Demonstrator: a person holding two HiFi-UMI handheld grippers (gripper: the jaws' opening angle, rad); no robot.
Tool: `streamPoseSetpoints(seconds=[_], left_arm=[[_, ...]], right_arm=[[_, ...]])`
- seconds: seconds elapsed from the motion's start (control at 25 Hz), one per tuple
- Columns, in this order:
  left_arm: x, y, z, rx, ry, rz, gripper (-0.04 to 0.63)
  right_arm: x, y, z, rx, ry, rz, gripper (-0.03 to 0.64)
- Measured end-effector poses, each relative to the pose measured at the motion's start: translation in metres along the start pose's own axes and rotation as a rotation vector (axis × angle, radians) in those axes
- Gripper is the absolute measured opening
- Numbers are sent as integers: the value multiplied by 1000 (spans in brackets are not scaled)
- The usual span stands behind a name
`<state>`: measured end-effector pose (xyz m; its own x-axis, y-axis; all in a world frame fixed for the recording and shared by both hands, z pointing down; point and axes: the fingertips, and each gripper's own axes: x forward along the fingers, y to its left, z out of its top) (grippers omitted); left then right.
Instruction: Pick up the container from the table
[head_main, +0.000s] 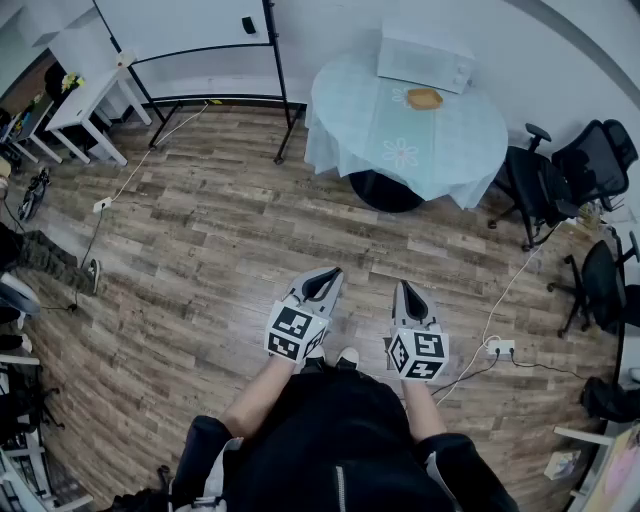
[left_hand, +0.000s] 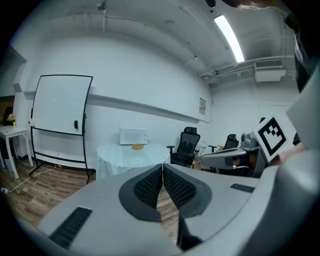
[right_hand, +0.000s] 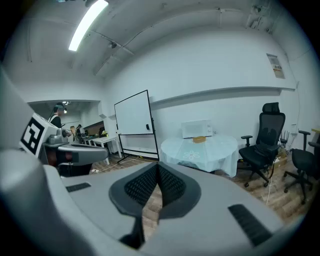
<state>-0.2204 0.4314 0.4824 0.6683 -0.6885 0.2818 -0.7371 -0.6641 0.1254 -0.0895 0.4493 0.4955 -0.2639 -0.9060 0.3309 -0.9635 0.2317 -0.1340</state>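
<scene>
Sitting on table (head_main: 455, 140), tan container (head_main: 424, 98)

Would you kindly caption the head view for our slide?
Shut and empty, the left gripper and right gripper point toward a table bearing a container and a microwave.

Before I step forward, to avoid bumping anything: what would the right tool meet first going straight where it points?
Nothing close: the right tool faces open wooden floor, then probably the cloth-covered round table; depth is unclear.

Your left grey gripper (head_main: 322, 283) and right grey gripper (head_main: 408, 297) hang over the brown wood floor (head_main: 200, 260), far from the small orange container (head_main: 424, 98).
</scene>
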Motion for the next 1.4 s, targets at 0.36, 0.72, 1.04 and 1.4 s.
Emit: streamPoseSetpoints(seconds=[0.36, 0.72, 1.04, 1.4], left_arm=[[2, -1, -7, -8, 11, 3, 18], [8, -2, -7, -1, 20, -7, 18], [25, -6, -5, 3, 29, -9, 18], [52, -22, 1, 20, 28, 17, 18]], right_arm=[[0, -2, 0, 56, -29, 40, 26], [1, -21, -13, 96, -8, 65, 25], [0, -34, -13, 66, 3, 26, 25], [2, -54, -18, 56, 24, 58, 25]])
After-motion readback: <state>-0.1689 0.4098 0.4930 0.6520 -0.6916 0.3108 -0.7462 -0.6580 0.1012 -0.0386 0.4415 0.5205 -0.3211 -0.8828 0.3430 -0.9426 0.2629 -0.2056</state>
